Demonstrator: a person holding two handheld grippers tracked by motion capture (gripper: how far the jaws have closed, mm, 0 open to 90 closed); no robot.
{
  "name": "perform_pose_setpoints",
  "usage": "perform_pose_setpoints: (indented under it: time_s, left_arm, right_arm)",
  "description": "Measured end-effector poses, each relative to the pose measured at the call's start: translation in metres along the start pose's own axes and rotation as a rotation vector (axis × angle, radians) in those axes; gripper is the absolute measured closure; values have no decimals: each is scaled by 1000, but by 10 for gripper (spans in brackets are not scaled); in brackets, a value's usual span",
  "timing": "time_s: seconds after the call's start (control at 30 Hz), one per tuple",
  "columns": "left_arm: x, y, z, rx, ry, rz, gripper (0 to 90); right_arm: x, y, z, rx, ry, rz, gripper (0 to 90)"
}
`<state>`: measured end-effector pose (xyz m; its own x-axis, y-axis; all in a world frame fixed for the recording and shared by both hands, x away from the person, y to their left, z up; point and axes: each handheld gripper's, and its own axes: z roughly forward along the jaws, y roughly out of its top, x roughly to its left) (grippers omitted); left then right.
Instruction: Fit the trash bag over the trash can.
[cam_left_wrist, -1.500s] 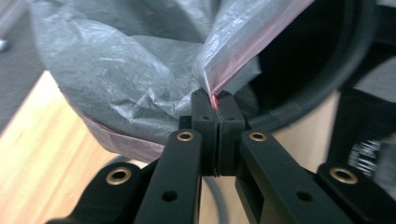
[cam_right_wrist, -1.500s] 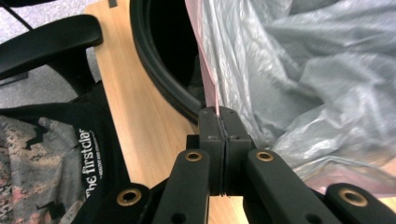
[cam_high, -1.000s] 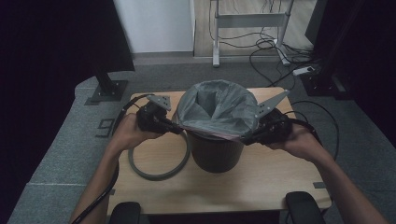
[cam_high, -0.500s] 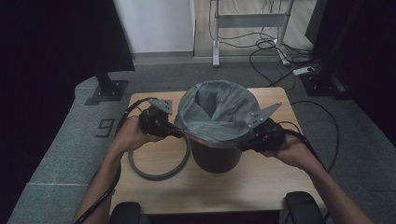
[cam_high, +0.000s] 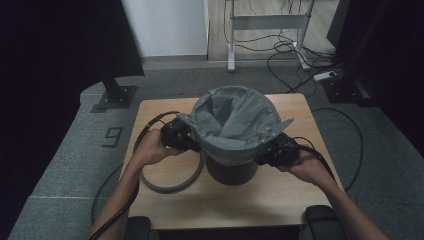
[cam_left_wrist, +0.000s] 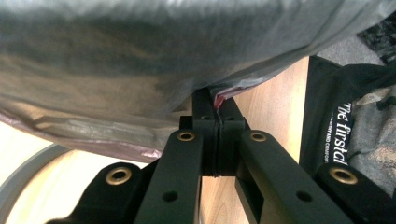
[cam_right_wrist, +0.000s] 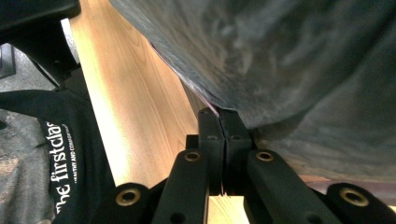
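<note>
A dark bin is seen standing near the middle of the wooden table, and it is lined with a grey bag whose edge is folded down over the rim. To the left of the bin, a grey ring is laid flat on the table, touching or just beside the bin's base. The left gripper is held against the bin's left side by the left hand; in the left gripper view its jaws are pressed together on the bag's hem, with a pink strip of film caught between them. The right gripper is held by the right hand against the bin's right side, and its jaws are likewise clamped on the bag's lower edge.
</note>
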<state>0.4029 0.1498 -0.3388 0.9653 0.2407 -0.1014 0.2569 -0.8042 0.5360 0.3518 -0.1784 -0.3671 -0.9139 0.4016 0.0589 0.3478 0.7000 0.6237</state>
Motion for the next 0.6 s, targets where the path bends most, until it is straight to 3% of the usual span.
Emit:
perform_pose_setpoints:
  time_s: [0.03,0.07,0.1,0.13,0.17,0.2,0.27,0.3,0.33,0.37,0.5,0.57,0.6]
  left_arm:
    - [0,0,0,0,0,0,809]
    - [0,-1,-2,-10,-8,-12,809]
    - [1,-4,-5,-23,-15,-27,729]
    - [0,-10,-12,-67,-4,-38,622]
    - [0,-10,-12,-67,-4,-38,568]
    - [0,-13,-16,-92,-4,-47,568]
    - [0,-22,-28,-157,20,-65,454]
    - [0,-22,-28,-157,20,-65,429]
    - [0,-29,-35,-215,24,-88,396]
    - [-1,-32,-38,-235,41,-97,372]
    - [-2,-41,-41,-252,91,-114,273]
    - [-2,-47,-39,-256,111,-134,228]
    - [0,-53,-36,-263,130,-163,207]
  right_arm:
    - [0,0,0,0,0,0,857]
    - [0,-1,-2,-5,10,4,831]
    - [0,-2,-5,-15,20,8,804]
    - [0,-4,-11,-40,36,16,721]
    - [0,-4,-11,-40,36,16,721]
    - [0,-5,-15,-57,38,22,672]
    - [-1,-7,-28,-97,54,35,558]
    - [-2,-8,-33,-103,50,37,529]
    - [-3,-9,-38,-105,47,37,498]
    - [-3,-10,-42,-111,40,43,472]
    - [-9,-10,-55,-113,31,67,404]
    - [-15,-8,-68,-117,-8,78,353]
    - [-17,-6,-72,-120,-16,84,340]
